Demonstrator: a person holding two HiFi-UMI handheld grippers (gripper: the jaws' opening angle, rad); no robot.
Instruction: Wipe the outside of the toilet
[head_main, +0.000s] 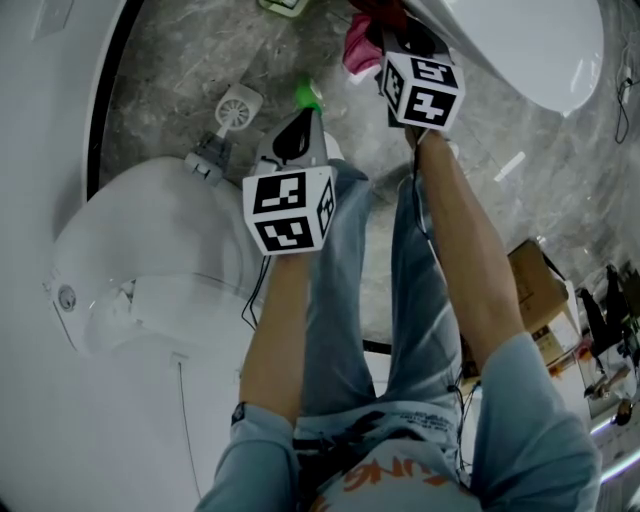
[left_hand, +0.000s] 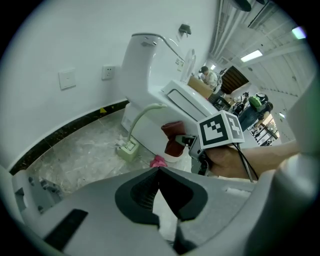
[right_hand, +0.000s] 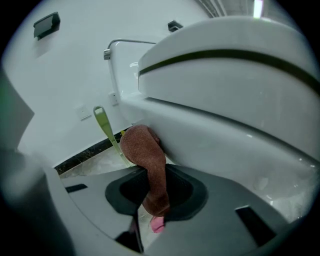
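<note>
- Pinching the reddish-brown cloth (right_hand: 145, 150): the right tongs (right_hand: 155, 176) are clamped on it. Its bunched top is pressed on the outside of the toilet (right_hand: 225, 120) bowl, under the rim, far right in the head view.
- Left tongs (left_hand: 159, 170): tips together, nothing in them, low over the floor (head_main: 170, 70) to the left of the toilet.
- Risk: only a narrow strip of cloth is gripped, so drag on the glazed side could pull it out.
- Risk: little cloth leads the tongs, so a hard push may put plastic on ceramic.
- Risk: the pale green hose (right_hand: 102, 125) and its box (left_hand: 127, 149) sit near the base, and a wide sweep could snag them.
- Floor: grey marble look, glossy. A pink thing (head_main: 358, 48) lies by the base.
- Room: white wall (left_hand: 75, 40), sockets (left_hand: 66, 78), black skirting (left_hand: 60, 134). A second white toilet-like fixture (head_main: 150, 250) stands near left.
</note>
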